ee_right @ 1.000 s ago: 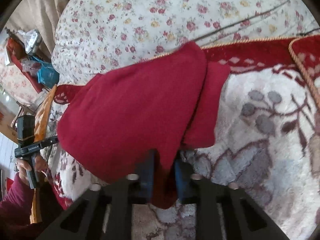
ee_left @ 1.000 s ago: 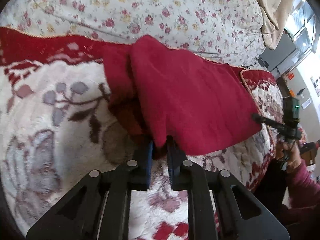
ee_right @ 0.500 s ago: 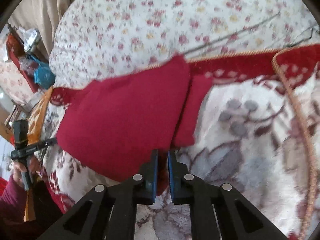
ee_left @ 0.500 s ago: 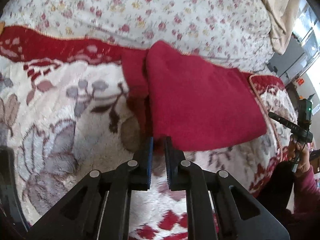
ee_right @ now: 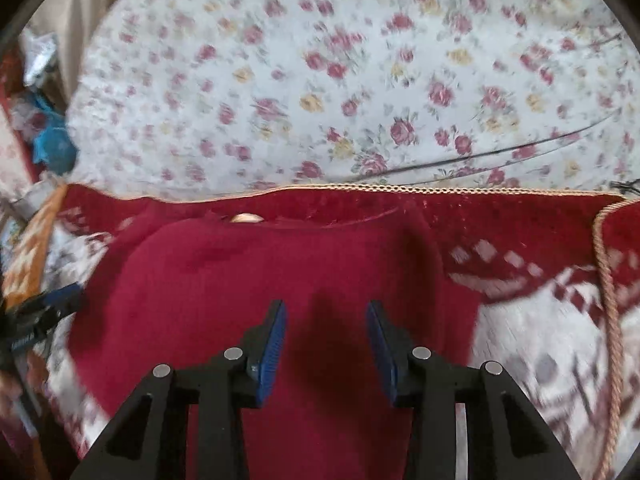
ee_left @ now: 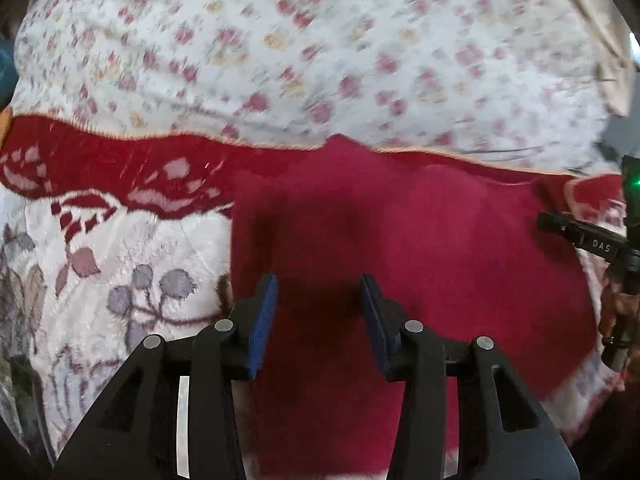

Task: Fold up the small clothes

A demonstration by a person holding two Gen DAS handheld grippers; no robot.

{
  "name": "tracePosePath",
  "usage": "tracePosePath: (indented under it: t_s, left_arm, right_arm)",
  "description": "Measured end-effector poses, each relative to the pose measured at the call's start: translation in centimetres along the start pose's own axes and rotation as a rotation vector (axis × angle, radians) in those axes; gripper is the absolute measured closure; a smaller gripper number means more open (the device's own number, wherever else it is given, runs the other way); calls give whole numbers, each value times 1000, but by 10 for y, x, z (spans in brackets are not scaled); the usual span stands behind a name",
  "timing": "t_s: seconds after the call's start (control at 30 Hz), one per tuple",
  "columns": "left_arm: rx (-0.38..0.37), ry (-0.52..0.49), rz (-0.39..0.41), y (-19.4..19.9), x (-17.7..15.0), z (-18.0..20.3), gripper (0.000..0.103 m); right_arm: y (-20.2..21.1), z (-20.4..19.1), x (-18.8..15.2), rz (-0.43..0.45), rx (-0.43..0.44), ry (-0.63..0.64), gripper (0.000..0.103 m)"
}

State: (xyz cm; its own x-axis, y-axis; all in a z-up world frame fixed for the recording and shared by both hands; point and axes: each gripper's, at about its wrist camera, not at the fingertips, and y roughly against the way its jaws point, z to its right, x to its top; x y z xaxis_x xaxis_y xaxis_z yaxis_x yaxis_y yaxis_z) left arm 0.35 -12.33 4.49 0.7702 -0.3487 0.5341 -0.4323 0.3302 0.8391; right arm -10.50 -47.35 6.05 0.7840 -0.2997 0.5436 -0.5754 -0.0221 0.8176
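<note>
The red garment (ee_left: 420,248) lies flat on the patterned blanket (ee_left: 120,280) — long axis side to side — under the left gripper (ee_left: 320,312) and right gripper (ee_right: 326,340), both spread wide, holding nothing.

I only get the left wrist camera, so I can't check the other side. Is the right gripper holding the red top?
Observer: No. The right gripper is open, its jaws wide apart above the red top, with nothing gripped between them.
Child: Can you see the neck part of it?
Observer: Yes. There's a curved neckline at the far edge, and a small pale patch sits there, maybe a label; it's too blurred to be sure.
</note>
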Motion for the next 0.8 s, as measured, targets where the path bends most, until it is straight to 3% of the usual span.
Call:
tracePosePath:
  t_s: [0.03,0.13,0.27,0.3,0.37,0.5,0.63,0.8]
  left_arm:
    - [10,13,-14,-9,0,-4,56]
    - [-26,63,5,-12,-3,-15,54]
    - [-11,52,12,-2,-7,-13,54]
    - [-8,50,14,1,-8,-13,54]
    - [2,53,25,10,-12,-14,54]
    - [22,59,39,19,-18,-12,54]
    - [23,53,56,19,-22,-13,53]
    - [-4,81,63,14,-23,-21,47]
  right_arm:
    - [-17,3,4,-15,-28,-4,64]
    - [-49,6,11,-44,-108,15,63]
    - [-43,-6,27,-46,-191,29,64]
    - [-35,-13,29,-21,-181,28,64]
    - [-23,-38,34,11,-69,38,64]
    - [-33,-110,41,-18,86,169,63]
    - [-58,-168,48,-31,133,275,63]
    - [-94,-192,61,-120,182,221,63]
